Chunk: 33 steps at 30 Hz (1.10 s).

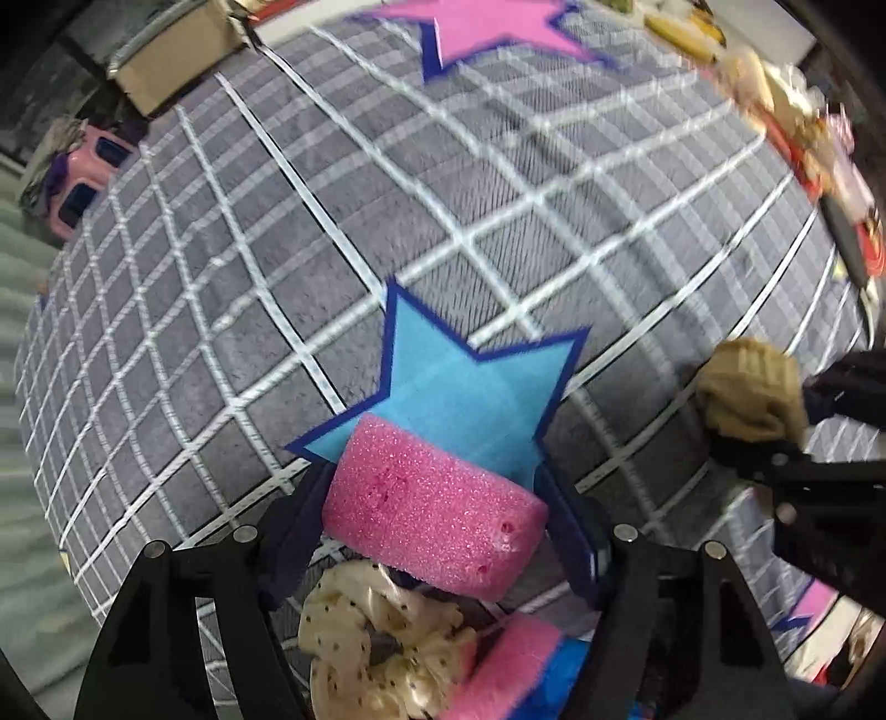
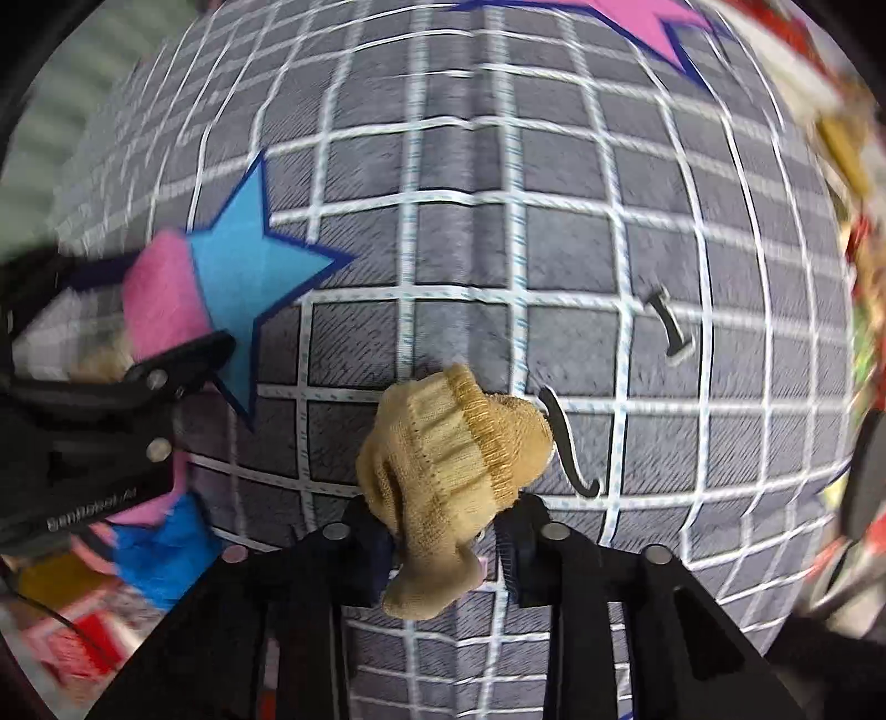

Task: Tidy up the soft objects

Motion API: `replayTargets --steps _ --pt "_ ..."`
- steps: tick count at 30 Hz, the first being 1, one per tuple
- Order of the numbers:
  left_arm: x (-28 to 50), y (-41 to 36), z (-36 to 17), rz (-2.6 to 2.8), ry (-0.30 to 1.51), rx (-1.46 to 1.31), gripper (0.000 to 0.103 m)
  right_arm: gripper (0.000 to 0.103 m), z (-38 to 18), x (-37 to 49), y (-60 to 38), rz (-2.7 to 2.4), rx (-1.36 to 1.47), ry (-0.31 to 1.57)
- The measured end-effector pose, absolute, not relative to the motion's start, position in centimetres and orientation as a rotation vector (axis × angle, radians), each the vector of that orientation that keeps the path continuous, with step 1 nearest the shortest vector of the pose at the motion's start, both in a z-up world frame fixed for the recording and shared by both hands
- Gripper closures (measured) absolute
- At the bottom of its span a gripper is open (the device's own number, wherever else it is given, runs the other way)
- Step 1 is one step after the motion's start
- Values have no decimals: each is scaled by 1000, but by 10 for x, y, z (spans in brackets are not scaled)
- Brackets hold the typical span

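Left wrist view: the left tongs (image 1: 437,520) pinch a pink sponge (image 1: 432,515) lying sideways, right over the blue star (image 1: 459,382). The right tongs (image 2: 443,526) squeeze a tan sock (image 2: 448,465), further off.

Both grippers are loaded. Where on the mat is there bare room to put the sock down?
Bare grid mat lies between the blue star and pink star, ahead of the sock. Crowded: the right edge clutter, and the scrunchie beneath the pink sponge.
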<state>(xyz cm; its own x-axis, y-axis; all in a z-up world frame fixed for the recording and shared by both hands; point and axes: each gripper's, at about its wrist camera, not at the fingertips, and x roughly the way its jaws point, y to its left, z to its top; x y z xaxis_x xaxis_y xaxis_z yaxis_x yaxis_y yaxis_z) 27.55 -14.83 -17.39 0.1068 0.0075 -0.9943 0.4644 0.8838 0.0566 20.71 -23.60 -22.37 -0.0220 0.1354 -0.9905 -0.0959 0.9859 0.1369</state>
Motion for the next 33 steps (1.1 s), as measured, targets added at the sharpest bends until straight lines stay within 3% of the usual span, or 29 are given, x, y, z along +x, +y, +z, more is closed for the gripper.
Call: replayTargets --steps 16,33 --pt "221 -164 -61 -376 1311 255 26 73 -191 182 -301 171 294 1537" --pt "47 -154 -2 -656 1242 318 26 73 -143 11 -251 91 400 1532"
